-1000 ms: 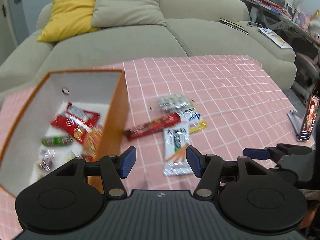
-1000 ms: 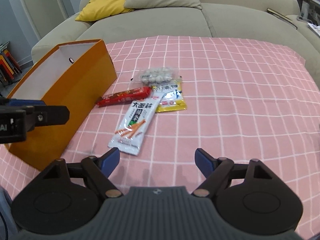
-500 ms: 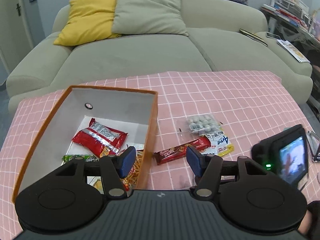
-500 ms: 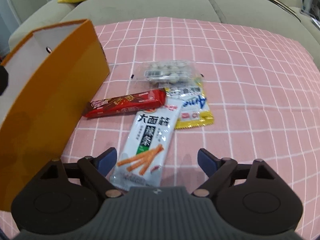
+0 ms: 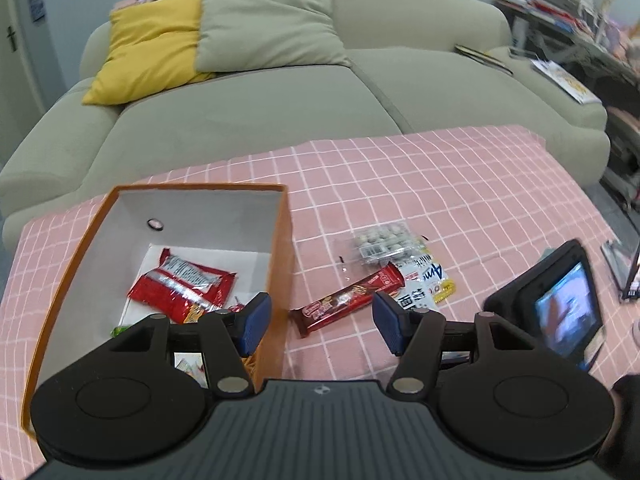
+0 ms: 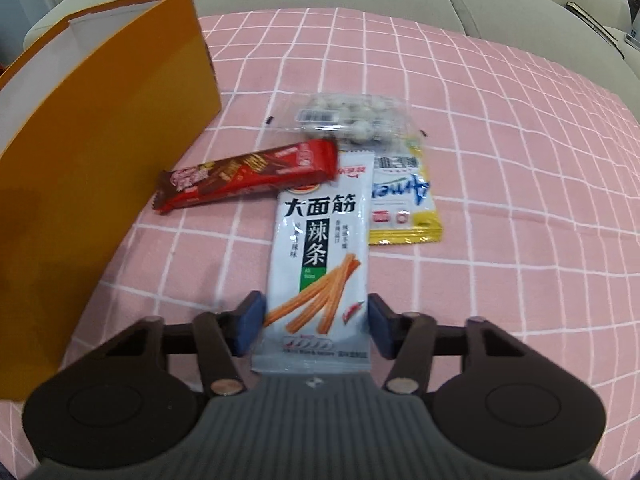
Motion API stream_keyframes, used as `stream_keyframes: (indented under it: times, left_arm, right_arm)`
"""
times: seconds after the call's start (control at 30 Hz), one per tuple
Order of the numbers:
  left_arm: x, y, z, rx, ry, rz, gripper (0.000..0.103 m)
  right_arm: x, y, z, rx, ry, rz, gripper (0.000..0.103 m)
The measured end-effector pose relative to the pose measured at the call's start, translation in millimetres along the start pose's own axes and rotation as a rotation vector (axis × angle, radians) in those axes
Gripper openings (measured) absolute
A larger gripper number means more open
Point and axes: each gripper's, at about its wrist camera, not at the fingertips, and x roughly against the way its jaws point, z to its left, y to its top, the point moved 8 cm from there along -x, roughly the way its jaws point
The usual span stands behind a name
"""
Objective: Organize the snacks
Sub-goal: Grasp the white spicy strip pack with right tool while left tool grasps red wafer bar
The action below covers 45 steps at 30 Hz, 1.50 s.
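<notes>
An orange box (image 5: 280, 264) stands on the pink checked tablecloth, with several snack packs inside, a red one (image 5: 180, 284) on top. To its right lie a red chocolate bar (image 6: 248, 176), a clear bag of round sweets (image 6: 352, 118), a yellow-edged packet (image 6: 404, 204) and a white spicy-strip packet (image 6: 320, 256). My right gripper (image 6: 316, 326) is open, low over the cloth, with the white packet's near end between its fingers. My left gripper (image 5: 320, 322) is open and empty above the box's right wall. The box's orange side (image 6: 100, 168) fills the left of the right wrist view.
A green sofa (image 5: 260, 112) with a yellow cushion (image 5: 148, 48) and a green cushion sits behind the table. The right gripper's camera screen (image 5: 560, 312) shows at the right of the left wrist view. A phone (image 5: 632, 276) stands at the table's right edge.
My right gripper has moved forward and down until its open fingers straddle the white spicy-strip packet. My left gripper has risen and drawn back from the box.
</notes>
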Motion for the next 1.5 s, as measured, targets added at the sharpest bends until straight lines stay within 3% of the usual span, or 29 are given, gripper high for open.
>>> stream_keyframes:
  times: [0.23,0.4,0.5,0.63,0.9,1.03,1.13,1.23,1.3,1.37,1.5]
  left_arm:
    - [-24,-1,-27,-0.084,-0.063,0.052,0.068]
    - [-49,-6,-49,-0.201,-0.105,0.099,0.068]
    - [-67,-8,-60,-0.280,-0.127,0.134,0.069]
    - [-95,-7,-68,-0.357,-0.133,0.191,0.070]
    - [-156,-13,-64,-0.450,-0.089,0.338,0.071]
    - [-174,-14,-63,-0.471,-0.067,0.363,0.071]
    - [-181,-12,-60,-0.439,-0.062,0.374,0.077]
    - [-186,-10,-54,-0.339,-0.085,0.402,0.074]
    - [-186,-11,-49,-0.257,-0.114,0.417,0.063]
    - [-184,-12,-45,-0.194,-0.113,0.425,0.048]
    - [-170,-25,-46,-0.134,-0.098,0.429,0.033]
  right_arm:
    - [12,-20,-45,-0.020,-0.010,0.005,0.050]
    - [19,-30,-68,-0.011,0.018,-0.007,0.051]
    - [23,-31,-75,-0.015,0.046,-0.011,0.056]
    - [36,-28,-76,0.004,0.072,-0.052,0.071]
    - [29,-15,-71,0.015,0.064,-0.070,0.072]
    - [19,-13,-73,-0.007,0.067,-0.056,0.072]
    - [12,-14,-77,-0.028,0.071,-0.042,0.072]
    - [9,-13,-75,-0.018,0.067,-0.045,0.073]
    - [8,-14,-74,-0.002,0.057,-0.045,0.071]
    - [10,-16,-74,0.023,0.024,-0.050,0.059]
    - [16,-24,-78,0.045,0.002,-0.052,0.050]
